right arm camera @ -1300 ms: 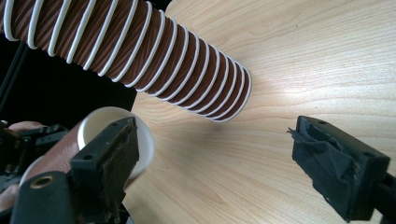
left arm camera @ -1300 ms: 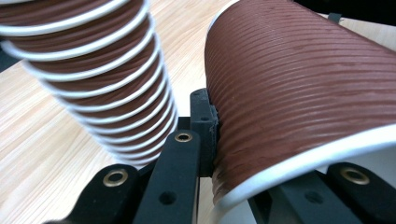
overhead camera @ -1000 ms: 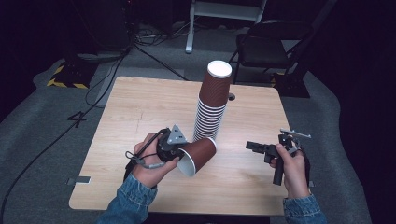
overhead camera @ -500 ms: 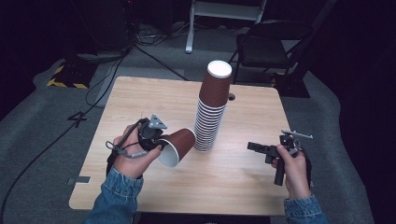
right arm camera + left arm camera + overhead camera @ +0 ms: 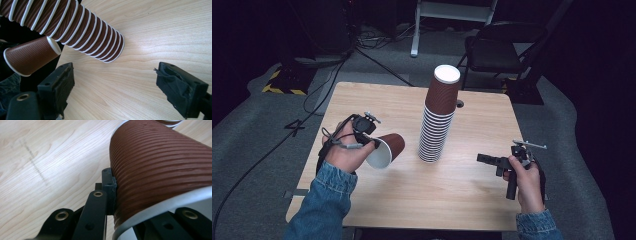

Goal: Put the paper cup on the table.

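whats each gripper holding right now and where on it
The left gripper holds a single brown paper cup by its wall near the rim, one jaw outside. The right gripper is open, holding nothing.

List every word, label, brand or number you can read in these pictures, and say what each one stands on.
None can be read: the loose cup, the stack of cups and the table carry no print.
The floor bears a mark shaped like "4"; it may be only crossed tape.

We wear blue denim sleeves [image 5: 324, 192]. Our left gripper [image 5: 371, 141] and right gripper [image 5: 120, 87] are black, with brass-ringed screw holes, soft dark pads and thin black cables.
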A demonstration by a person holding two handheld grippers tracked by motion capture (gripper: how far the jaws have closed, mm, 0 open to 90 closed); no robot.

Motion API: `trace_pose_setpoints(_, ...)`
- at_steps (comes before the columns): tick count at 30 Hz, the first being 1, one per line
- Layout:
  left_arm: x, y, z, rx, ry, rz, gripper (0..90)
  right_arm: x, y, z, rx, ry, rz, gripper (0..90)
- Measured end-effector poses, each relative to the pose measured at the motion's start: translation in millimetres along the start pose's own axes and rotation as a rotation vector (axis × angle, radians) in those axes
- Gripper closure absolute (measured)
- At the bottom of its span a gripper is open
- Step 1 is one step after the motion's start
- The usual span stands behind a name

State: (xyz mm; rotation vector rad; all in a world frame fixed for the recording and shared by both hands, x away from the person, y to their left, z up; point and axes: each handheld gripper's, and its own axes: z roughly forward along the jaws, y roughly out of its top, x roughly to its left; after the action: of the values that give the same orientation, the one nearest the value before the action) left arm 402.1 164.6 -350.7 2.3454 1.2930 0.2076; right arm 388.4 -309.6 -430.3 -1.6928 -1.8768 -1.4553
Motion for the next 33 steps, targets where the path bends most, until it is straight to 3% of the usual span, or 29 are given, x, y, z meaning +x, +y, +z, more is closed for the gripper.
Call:
trace_pose_setpoints(6, 22.1, 1.7, 7.8, 0.078, 0.011, -0.073, 85.9, -0.1, -0.1, 1.1, 0.005, 0.0, -0.002, 15.5)
trace_pose_setpoints(20, 63.5, 12.0, 37.1, 0.242, 0.006, -0.192, 85.8, -0.4, -0.2, 3.7, 0.008, 0.003, -0.01, 15.6)
trace_pose_setpoints(26, 74.3, 15.5, 51.4, 0.316, 0.001, -0.243, 85.8, 0.0, -0.4, 4.4, 0.011, 0.009, -0.016, 15.6)
trace_pose_setpoints(33, 81.6, 20.2, 62.5, 0.378, -0.007, -0.275, 85.7, -0.3, -0.1, 3.9, 0.01, 0.008, -0.012, 15.6)
